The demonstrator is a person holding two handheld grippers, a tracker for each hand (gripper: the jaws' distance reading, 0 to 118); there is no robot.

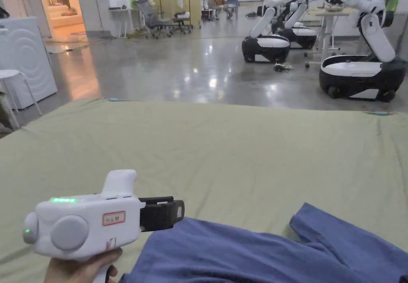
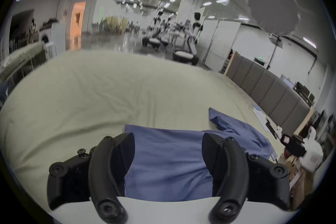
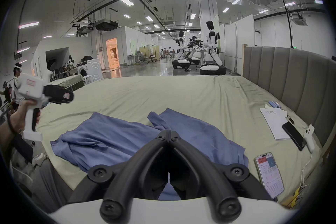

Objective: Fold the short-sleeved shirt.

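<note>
1. My left gripper (image 2: 168,153) has its jaws released, spread wide with nothing between them. In its own view it hangs over the blue short-sleeved shirt (image 2: 169,164), which shows through the gap between the jaws.
2. In the head view the left gripper (image 1: 175,214) sits low on the left, its white body held in my left hand (image 1: 77,270), and its black jaws reach the near left edge of the shirt (image 1: 247,256). I cannot tell whether they touch the cloth.
3. My right gripper (image 3: 169,134) has its jaws clenched, tips meeting, and I see no cloth pinched between them. It points across the shirt (image 3: 112,138) from the near side.
4. The left gripper (image 3: 60,96) also shows at the left of the right gripper view, raised above the bed.
5. The shirt lies rumpled and unfolded at the near edge of the bed (image 3: 163,93), on a pale green sheet. One sleeve (image 1: 314,220) juts away from me towards the far side.
6. To the right of the shirt, a phone with a lit screen (image 3: 270,174) lies on the sheet. Further right, near the padded grey headboard (image 3: 291,73), lie papers (image 3: 273,122) and a dark phone (image 3: 293,135).
7. Beyond the bed, white wheeled robots (image 1: 358,69) stand on a glossy floor (image 1: 179,65).
</note>
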